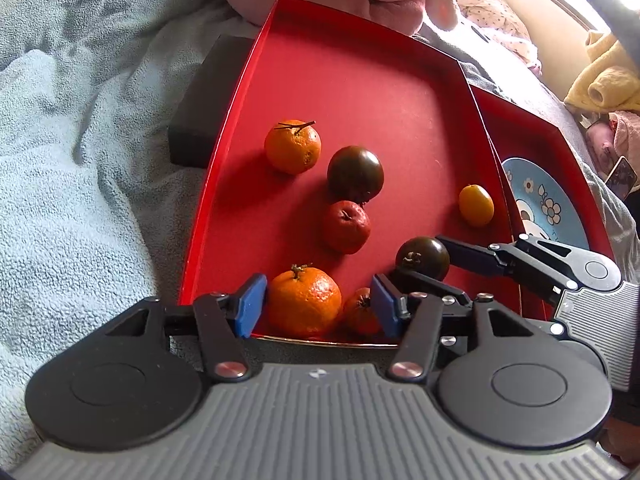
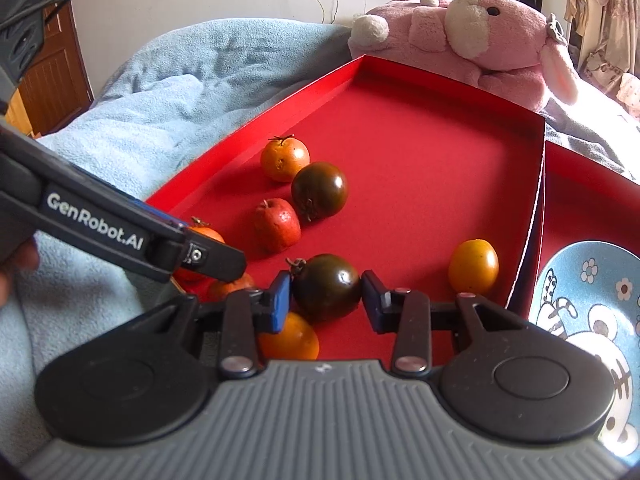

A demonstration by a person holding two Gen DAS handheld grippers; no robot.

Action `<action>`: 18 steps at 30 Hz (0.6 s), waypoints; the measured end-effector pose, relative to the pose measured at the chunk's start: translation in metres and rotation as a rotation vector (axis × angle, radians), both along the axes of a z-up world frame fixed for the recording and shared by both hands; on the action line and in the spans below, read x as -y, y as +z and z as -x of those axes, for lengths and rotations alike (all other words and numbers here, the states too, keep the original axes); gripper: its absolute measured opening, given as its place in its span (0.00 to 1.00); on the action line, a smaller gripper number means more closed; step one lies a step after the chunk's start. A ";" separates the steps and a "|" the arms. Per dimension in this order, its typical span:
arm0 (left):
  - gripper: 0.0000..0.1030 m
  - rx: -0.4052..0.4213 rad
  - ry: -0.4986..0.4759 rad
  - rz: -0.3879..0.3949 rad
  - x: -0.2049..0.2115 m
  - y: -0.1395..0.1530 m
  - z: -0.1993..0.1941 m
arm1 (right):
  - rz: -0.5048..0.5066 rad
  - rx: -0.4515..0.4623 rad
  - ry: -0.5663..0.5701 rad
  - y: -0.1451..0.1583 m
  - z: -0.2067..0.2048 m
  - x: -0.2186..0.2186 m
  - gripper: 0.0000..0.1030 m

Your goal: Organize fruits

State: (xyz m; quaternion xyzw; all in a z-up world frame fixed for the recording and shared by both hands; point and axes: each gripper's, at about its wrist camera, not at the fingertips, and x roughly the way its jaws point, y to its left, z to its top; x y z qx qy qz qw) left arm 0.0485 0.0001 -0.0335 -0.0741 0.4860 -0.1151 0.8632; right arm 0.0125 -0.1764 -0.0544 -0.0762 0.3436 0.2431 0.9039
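Observation:
A red tray point(image 1: 360, 80) holds several fruits. My left gripper point(image 1: 318, 308) is open, its blue pads on either side of a large orange point(image 1: 304, 304) at the tray's near edge, with a small red fruit point(image 1: 360, 312) beside it. My right gripper point(image 2: 326, 300) has its pads against both sides of a dark tomato point(image 2: 326, 286); it also shows in the left wrist view point(image 1: 424, 258). Farther in lie another orange point(image 1: 293, 146), a second dark tomato point(image 1: 355, 174), a wrinkled red fruit point(image 1: 346, 226) and a yellow tomato point(image 1: 476, 205).
A blue flowered plate point(image 2: 588, 304) sits in a second red tray point(image 2: 580, 200) on the right. A pink plush toy point(image 2: 480, 32) lies behind the trays. A blue blanket point(image 1: 80, 160) covers the left. A black box point(image 1: 204, 100) lies by the tray's left wall.

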 end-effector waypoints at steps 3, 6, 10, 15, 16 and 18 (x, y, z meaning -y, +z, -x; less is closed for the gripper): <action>0.47 0.028 -0.002 -0.022 0.003 0.002 0.001 | -0.012 -0.006 -0.003 0.001 -0.001 0.003 0.40; 0.43 0.034 -0.009 -0.033 0.005 0.002 0.000 | -0.018 0.000 -0.027 0.003 0.001 0.007 0.40; 0.42 0.056 -0.023 -0.033 0.002 0.004 0.006 | -0.035 0.009 -0.045 0.006 0.006 0.012 0.40; 0.42 0.073 -0.011 -0.019 -0.003 0.007 0.006 | -0.046 0.018 -0.053 0.011 0.013 0.016 0.40; 0.42 0.075 -0.010 -0.018 -0.003 0.007 0.006 | -0.047 0.021 -0.055 0.011 0.013 0.016 0.40; 0.42 0.078 -0.009 -0.020 -0.003 0.007 0.010 | -0.048 0.024 -0.057 0.013 0.016 0.018 0.40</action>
